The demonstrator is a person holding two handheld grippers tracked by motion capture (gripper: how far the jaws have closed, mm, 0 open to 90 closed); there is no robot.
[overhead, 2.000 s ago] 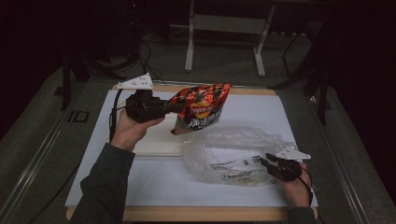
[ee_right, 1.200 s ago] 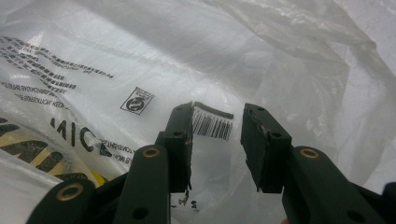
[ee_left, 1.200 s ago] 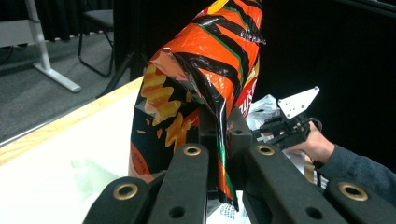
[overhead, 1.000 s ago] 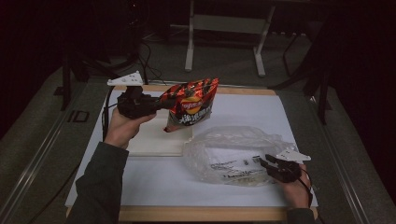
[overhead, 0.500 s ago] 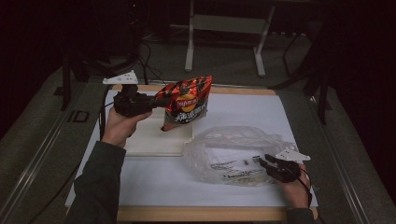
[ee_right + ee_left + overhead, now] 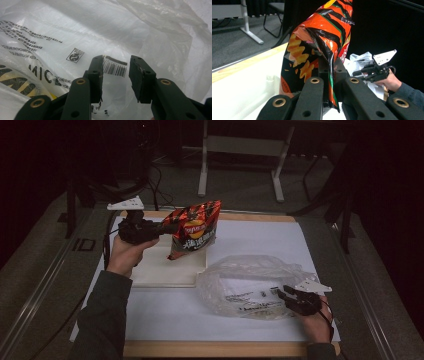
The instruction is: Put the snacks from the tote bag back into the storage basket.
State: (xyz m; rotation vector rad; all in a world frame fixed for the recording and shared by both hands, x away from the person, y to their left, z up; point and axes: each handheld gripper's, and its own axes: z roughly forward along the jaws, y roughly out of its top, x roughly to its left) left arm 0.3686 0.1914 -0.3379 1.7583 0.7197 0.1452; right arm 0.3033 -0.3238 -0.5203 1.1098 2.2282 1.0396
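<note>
Counting what lies in reach gives two hand-held grippers, one crisp bag, one plastic bag, one flat white board and one white sheet on one bench [image 6: 235, 347].

One crisp bag [image 6: 195, 230], red, orange and black, is held off the surface by the left hand-held gripper [image 6: 167, 226]. Its jaws are clamped together on a folded edge of the bag, as is seen up close in the left gripper view, where the foil [image 6: 322, 45] is pinched between the two black jaws and rises above them. The bag hangs tilted over the far part of the white board [image 6: 167, 270], with its lower end near the board; whether it touches cannot be told.

One clear plastic bag [image 6: 250, 282], printed with black text and a barcode, lies crumpled on the white sheet [image 6: 175, 315], just right of the board and below the crisp bag. The right hand-held gripper [image 6: 287, 296] is set at its right edge. In the right gripper view its jaws stand apart, with the barcode patch [image 6: 115, 68] of the film seen between them; the film is not pinched.

Two hands are seen, one on each tool, and two dark sleeves come in from the near edge. One grey three-cornered plate sits on top of each tool, two in all.
</note>
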